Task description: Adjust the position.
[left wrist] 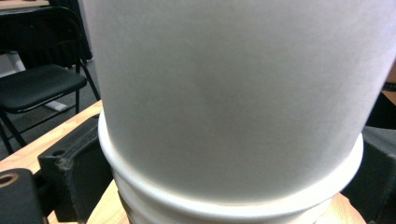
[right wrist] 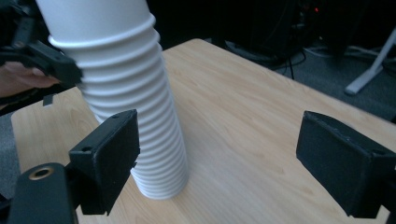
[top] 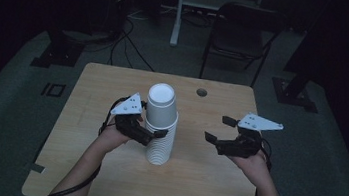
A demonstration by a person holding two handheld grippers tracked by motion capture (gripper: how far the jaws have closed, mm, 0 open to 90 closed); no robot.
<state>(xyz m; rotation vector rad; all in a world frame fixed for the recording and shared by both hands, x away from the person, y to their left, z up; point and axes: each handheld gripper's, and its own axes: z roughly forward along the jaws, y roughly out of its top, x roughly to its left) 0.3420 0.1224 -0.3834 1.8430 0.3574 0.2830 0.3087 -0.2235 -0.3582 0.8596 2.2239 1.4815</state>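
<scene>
table (top: pixel 201 192): light wood top with a small round hole (top: pixel 202 92) near its far edge; both forearms come in over the near edge.
chair (top: pixel 243 36): dark folding chair on the floor beyond the table; it also shows at the left of the left gripper view.
stack (top: pixel 159 136): tall column of nested white cups, upside down, standing on the table a little left of centre and leaning slightly; many rolled rims ring its lower part. in the right gripper view the stack (right wrist: pixel 140 116) rises from the wood just beside the left jaw and leans toward the upper left.
top cup (top: pixel 161 107): the uppermost cup, its flat base facing up. in the left gripper view the top cup (left wrist: pixel 233 93) is very close, with its rim resting over the rims below.
left gripper (top: pixel 151 128): clamped around the stack at about the top cup's rim, one jaw on each side. in the left gripper view the jaws appear to press the cup wall, though the contact is partly hidden at the frame edges.
right gripper (top: pixel 221 129): jaws spread wide with nothing between them, held above the table to the right of the stack and apart from it. in the right gripper view the right gripper (right wrist: pixel 219 163) shows bare wood between its jaws.
</scene>
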